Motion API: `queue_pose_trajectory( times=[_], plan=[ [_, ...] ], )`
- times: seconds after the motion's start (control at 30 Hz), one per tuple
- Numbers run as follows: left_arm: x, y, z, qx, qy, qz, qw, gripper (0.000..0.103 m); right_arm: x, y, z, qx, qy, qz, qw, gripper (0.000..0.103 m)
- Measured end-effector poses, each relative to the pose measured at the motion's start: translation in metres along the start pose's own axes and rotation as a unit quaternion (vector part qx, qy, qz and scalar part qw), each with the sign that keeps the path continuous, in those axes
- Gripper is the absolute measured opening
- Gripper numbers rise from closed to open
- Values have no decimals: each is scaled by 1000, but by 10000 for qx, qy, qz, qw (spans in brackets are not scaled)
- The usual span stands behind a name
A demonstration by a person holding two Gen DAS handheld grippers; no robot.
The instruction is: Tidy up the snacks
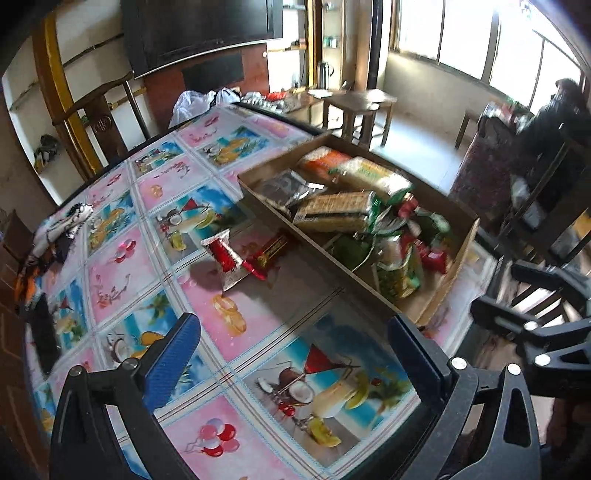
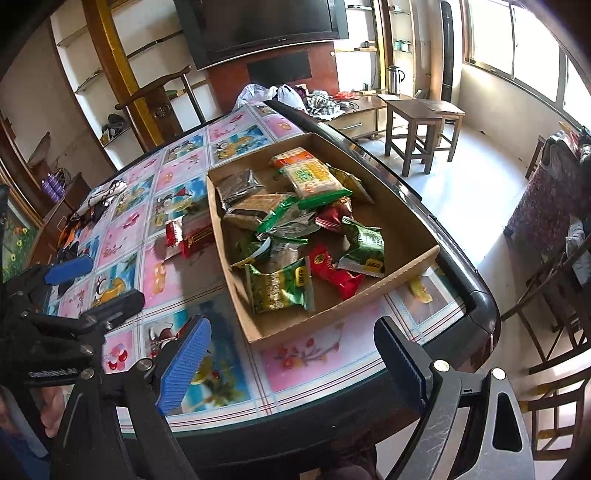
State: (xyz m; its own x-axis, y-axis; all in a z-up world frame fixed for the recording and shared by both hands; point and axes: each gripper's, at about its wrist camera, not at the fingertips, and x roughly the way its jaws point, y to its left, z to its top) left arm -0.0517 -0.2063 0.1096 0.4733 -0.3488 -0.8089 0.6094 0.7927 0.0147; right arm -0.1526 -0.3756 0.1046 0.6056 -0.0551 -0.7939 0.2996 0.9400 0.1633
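A shallow cardboard box (image 2: 402, 275) (image 1: 458, 254) on the table holds several snack packets: cracker packs (image 2: 314, 177) (image 1: 336, 212), green packets (image 2: 280, 291) and red ones (image 2: 332, 271). Two red snack packets lie on the table left of the box: one red-and-white (image 1: 223, 254) (image 2: 173, 232), one red-and-gold bar (image 1: 269, 253) (image 2: 197, 240). My left gripper (image 1: 295, 358) is open and empty above the table, near the box's front corner. My right gripper (image 2: 291, 362) is open and empty in front of the box. The left gripper also shows in the right wrist view (image 2: 92, 284).
The table (image 2: 369, 365) has a colourful picture cloth under glass with a dark rim. Clothes (image 1: 62, 229) lie at its far left. A chair (image 2: 166, 99), stools (image 2: 421, 125), a TV (image 2: 258, 26) and bags (image 2: 288, 94) stand beyond.
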Motion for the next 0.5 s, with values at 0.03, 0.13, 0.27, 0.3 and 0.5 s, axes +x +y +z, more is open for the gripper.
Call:
queue_pose_trajectory(
  times=[0.03, 0.13, 0.27, 0.3, 0.5],
  plan=[
    [0, -1, 1, 30, 1, 78, 10000, 101, -2, 1, -1, -8, -12, -8, 10000, 92],
    [-1, -5, 0, 188, 16, 382, 9991, 101, -4, 1, -4, 16, -39, 1, 10000, 92],
    [1, -8, -2, 248, 147, 357, 9989, 101, -5, 1, -6, 59, -41, 13, 10000, 92],
    [1, -7, -2, 239, 167, 322, 9991, 101, -5, 1, -7, 67, -43, 19, 10000, 92],
    [5, -14, -7, 441, 368, 460, 9973, 101, -6, 0, -11, 92, -23, 36, 9999, 92]
  ],
)
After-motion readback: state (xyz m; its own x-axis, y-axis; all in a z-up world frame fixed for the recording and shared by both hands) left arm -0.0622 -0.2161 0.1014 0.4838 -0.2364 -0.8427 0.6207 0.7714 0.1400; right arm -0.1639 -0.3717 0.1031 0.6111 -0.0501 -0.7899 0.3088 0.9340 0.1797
